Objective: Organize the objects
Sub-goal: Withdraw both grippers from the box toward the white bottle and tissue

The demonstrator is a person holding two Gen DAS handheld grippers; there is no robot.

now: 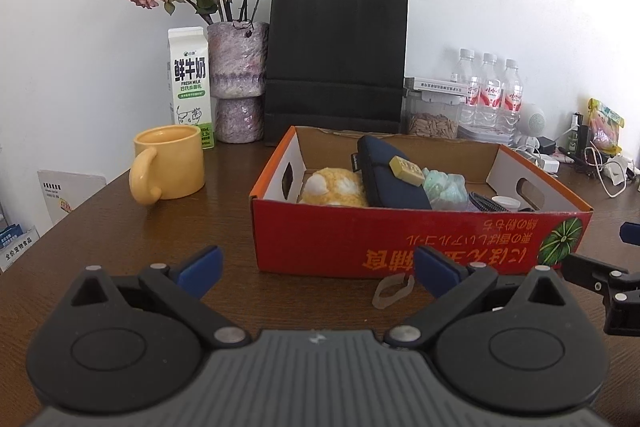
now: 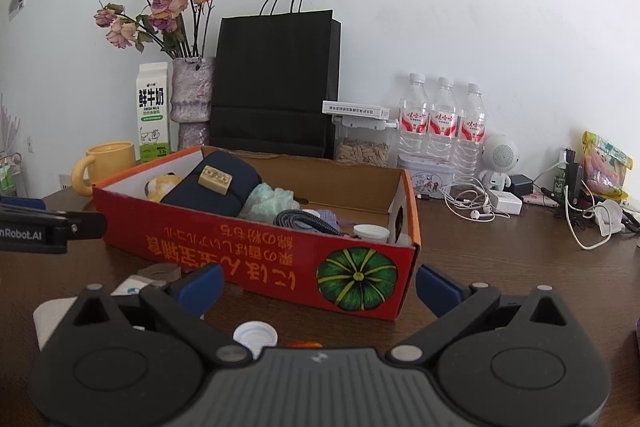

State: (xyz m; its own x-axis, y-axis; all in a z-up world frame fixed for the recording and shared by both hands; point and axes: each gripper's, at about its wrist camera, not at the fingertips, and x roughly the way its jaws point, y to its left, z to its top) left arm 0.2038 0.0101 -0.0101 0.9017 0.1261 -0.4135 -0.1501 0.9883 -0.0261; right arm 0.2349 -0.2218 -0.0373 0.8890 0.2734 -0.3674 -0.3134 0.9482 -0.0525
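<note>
Hovering low over the wooden table (image 1: 120, 227), both grippers are spread wide and hold nothing. The left gripper (image 1: 318, 273) faces the red cardboard box (image 1: 400, 239), with a loop of clear tape (image 1: 390, 293) just before its right finger. Near the right gripper (image 2: 319, 287) lies a white bottle cap (image 2: 255, 337), close to its left finger; the box stands just beyond.

Brown wood table (image 1: 224, 187): red box (image 1: 400, 243), yellow mug (image 1: 172, 163), milk ctn (image 1: 190, 83), poss. rubber band (image 1: 390, 291).
</note>
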